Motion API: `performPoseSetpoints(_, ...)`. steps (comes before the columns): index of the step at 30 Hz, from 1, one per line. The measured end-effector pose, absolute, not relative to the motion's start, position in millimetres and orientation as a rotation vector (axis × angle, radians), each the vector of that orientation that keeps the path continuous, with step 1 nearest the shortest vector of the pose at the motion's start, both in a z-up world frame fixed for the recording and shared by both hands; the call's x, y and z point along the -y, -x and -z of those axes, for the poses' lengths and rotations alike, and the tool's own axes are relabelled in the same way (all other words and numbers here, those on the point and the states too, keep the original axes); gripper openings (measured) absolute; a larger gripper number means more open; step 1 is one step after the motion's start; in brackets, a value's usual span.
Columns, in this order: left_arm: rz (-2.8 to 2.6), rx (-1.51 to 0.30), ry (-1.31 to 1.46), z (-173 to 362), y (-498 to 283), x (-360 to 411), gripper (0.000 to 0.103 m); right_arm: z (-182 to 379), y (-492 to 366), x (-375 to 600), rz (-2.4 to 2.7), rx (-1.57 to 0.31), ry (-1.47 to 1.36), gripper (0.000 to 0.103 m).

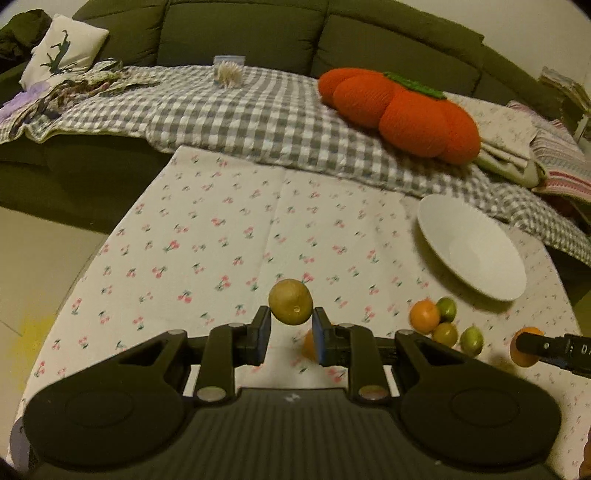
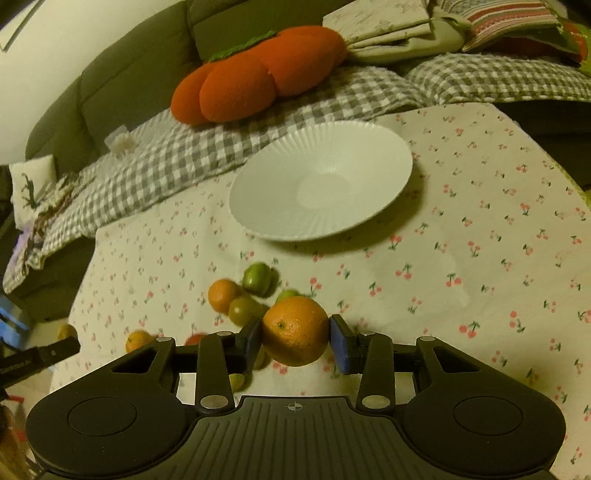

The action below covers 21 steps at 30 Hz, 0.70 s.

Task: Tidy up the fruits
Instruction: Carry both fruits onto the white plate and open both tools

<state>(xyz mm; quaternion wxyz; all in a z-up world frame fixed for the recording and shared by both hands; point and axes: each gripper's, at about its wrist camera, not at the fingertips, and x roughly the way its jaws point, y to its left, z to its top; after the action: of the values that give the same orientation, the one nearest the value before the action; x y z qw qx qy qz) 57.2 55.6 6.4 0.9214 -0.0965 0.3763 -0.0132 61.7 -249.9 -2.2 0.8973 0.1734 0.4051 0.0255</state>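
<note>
My left gripper [image 1: 290, 328] is shut on a yellow-green fruit [image 1: 290, 301] and holds it above the cherry-print tablecloth [image 1: 207, 236]. My right gripper [image 2: 295, 338] is shut on an orange [image 2: 295, 330], lifted above the cloth; it also shows in the left wrist view [image 1: 522, 347]. A white ribbed plate [image 2: 321, 181] lies beyond it with nothing on it; it shows at the right in the left wrist view [image 1: 471, 245]. A loose cluster of small oranges and green fruits [image 2: 240, 291] lies on the cloth between the grippers, also in the left wrist view [image 1: 439, 321].
An orange pumpkin-shaped cushion [image 1: 399, 110] rests on a grey checked blanket [image 1: 240, 110] over the green sofa [image 1: 240, 33] behind the table. Folded cloths [image 1: 517, 147] lie at the right. The left gripper's finger [image 2: 40, 354] shows at the left in the right wrist view.
</note>
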Motion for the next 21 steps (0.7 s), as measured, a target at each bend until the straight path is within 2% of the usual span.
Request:
performPoseSetpoints(11,0.149,-0.766,0.166,-26.0,-105.7,-7.3,0.022,-27.0,-99.1,283.4,-0.019,-0.787,-0.407,0.038)
performPoseSetpoints(21,0.315,-0.769,0.156,-2.9,-170.6,60.7,0.022,-15.4,-144.6,295.2,0.003,-0.808,-0.394,0.038)
